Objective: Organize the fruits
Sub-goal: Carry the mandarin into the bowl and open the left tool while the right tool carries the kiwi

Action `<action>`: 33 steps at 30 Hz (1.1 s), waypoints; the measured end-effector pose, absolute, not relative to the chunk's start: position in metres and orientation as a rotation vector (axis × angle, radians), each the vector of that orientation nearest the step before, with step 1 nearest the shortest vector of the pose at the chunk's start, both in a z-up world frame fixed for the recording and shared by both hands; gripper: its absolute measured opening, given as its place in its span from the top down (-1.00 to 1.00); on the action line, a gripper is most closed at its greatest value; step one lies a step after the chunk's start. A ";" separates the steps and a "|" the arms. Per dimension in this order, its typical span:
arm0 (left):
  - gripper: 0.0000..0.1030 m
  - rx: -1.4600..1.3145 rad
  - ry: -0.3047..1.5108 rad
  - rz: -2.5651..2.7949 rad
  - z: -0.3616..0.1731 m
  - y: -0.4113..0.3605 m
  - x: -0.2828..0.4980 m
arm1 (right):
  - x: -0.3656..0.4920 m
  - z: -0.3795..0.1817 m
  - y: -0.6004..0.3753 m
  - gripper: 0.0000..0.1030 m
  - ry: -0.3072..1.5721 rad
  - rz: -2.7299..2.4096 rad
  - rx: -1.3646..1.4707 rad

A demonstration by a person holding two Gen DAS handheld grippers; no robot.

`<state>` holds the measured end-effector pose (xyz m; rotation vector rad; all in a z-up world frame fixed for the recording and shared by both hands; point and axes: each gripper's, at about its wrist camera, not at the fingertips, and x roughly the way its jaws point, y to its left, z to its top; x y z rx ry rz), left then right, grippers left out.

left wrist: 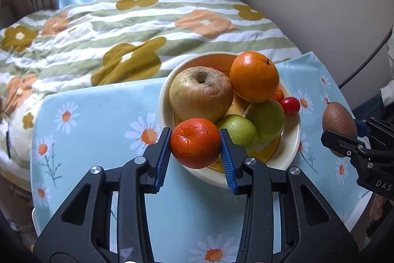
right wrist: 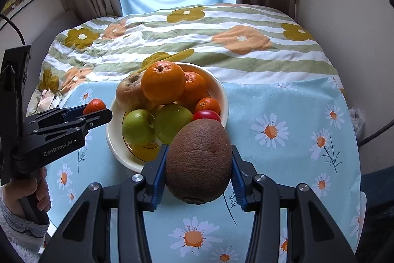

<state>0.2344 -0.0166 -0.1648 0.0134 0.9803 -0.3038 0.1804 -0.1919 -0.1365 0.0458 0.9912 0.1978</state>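
My left gripper [left wrist: 195, 143] is shut on a mandarin [left wrist: 195, 142] and holds it just in front of the cream bowl's [left wrist: 293, 139] near rim. My right gripper [right wrist: 199, 162] is shut on a brown kiwi [right wrist: 199, 160], held above the table right of the bowl [right wrist: 222, 93]; it shows at the right edge of the left wrist view [left wrist: 339, 118]. The bowl holds a russet apple [left wrist: 200, 94], a large orange [left wrist: 254, 77], two green apples [left wrist: 267, 118], a small red fruit [left wrist: 290, 105] and more mandarins [right wrist: 208, 105].
The bowl stands on a small table under a blue daisy cloth [left wrist: 98, 139]. Behind it lies a bed with a striped flowered quilt [left wrist: 123, 28], then curtains and a window. A cable [left wrist: 369, 61] hangs at the right.
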 end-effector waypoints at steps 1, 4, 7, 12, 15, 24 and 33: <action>0.17 0.022 0.981 -0.315 -0.168 -0.017 0.237 | 0.180 -0.138 -0.191 0.17 0.994 0.186 0.051; 0.17 0.035 0.986 -0.336 -0.173 -0.016 0.243 | 0.179 -0.142 -0.188 0.17 1.001 0.157 0.068; 0.11 0.034 0.992 -0.360 -0.176 -0.014 0.248 | 0.178 -0.145 -0.186 0.17 1.003 0.133 0.083; -1.00 0.040 0.927 -0.376 -0.162 -0.008 0.242 | 0.174 -0.144 -0.185 0.17 1.003 0.102 0.105; -1.00 0.053 0.922 -0.361 -0.155 -0.006 0.239 | 0.172 -0.141 -0.184 0.17 1.005 0.102 0.101; -1.00 -0.007 0.915 -0.245 -0.135 0.022 0.215 | 0.175 -0.135 -0.175 0.17 0.995 0.189 0.047; -1.00 -0.044 0.926 -0.123 -0.129 0.046 0.180 | 0.187 -0.141 -0.149 0.17 0.966 0.310 -0.022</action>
